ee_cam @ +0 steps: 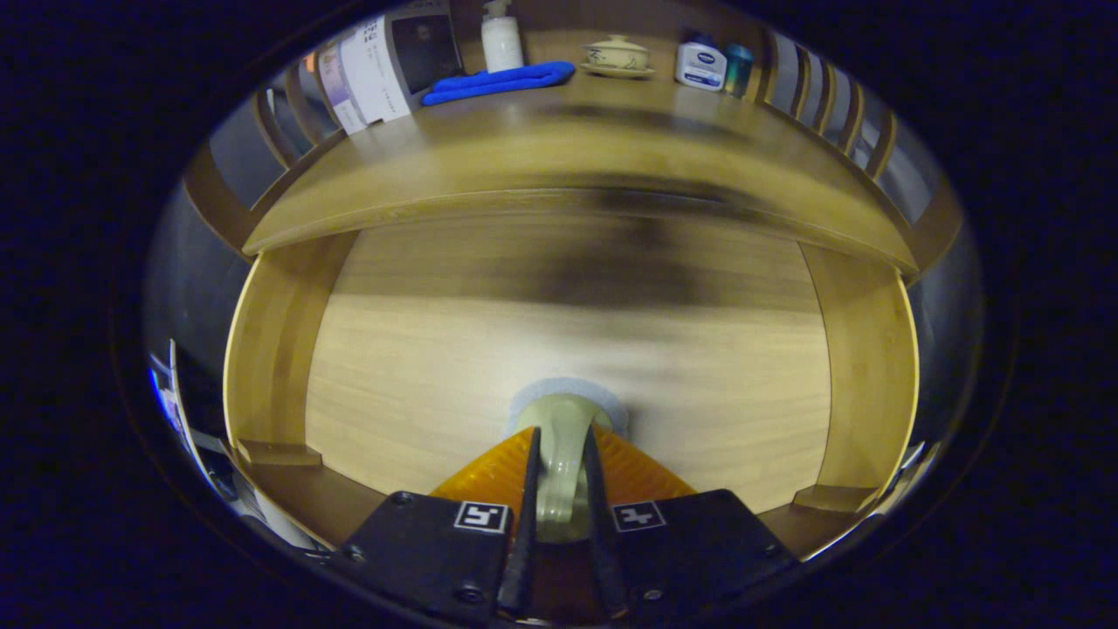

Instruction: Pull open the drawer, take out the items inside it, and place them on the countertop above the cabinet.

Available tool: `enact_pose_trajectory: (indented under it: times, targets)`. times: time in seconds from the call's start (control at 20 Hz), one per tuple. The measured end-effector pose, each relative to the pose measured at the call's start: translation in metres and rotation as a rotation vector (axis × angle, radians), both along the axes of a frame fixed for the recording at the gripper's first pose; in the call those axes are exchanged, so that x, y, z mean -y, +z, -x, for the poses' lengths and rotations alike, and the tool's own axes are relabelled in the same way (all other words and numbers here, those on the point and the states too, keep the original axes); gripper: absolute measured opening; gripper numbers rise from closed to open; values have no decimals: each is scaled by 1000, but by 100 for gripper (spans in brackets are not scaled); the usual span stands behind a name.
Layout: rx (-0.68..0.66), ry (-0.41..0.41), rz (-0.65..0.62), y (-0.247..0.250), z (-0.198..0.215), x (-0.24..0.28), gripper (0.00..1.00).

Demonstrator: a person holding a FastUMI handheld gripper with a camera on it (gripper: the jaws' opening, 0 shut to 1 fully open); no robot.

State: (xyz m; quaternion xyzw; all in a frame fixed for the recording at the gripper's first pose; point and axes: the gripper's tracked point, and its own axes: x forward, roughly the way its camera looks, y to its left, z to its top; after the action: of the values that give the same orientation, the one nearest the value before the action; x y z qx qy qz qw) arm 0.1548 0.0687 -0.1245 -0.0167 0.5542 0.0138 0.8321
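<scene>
One open drawer [279,349], one pale cup [559,437] in the claw [559,441], one blue cloth [498,81], one pump bottle [501,39], one lidded bowl [617,55], two jars [700,65]

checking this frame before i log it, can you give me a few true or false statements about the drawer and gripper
1. The drawer is open. True.
2. The gripper is open and holds nothing. False: its fingers are shut on a pale item.
3. A blue cloth lies on the countertop. True.
4. The blue cloth lies inside the drawer. False: it is on the countertop, beside a white pump bottle.
</scene>
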Motion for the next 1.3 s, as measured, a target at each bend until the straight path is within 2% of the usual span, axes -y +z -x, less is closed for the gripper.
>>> enact_pose_trajectory:
  times: [0.1, 0.2, 0.4, 0.8, 1.1, 1.3]
  targets:
    - [7, 7, -11, 0, 0, 1, 23]
    - [14, 1, -28, 2, 0, 1, 21]
    - [58, 7, -47, 20, -2, 3, 20]
    - [183, 47, -74, 95, -9, 4, 20]
    - [275, 8, -83, 154, -53, 12, 19]
    - [297, -14, -41, 170, -97, 18, 19]
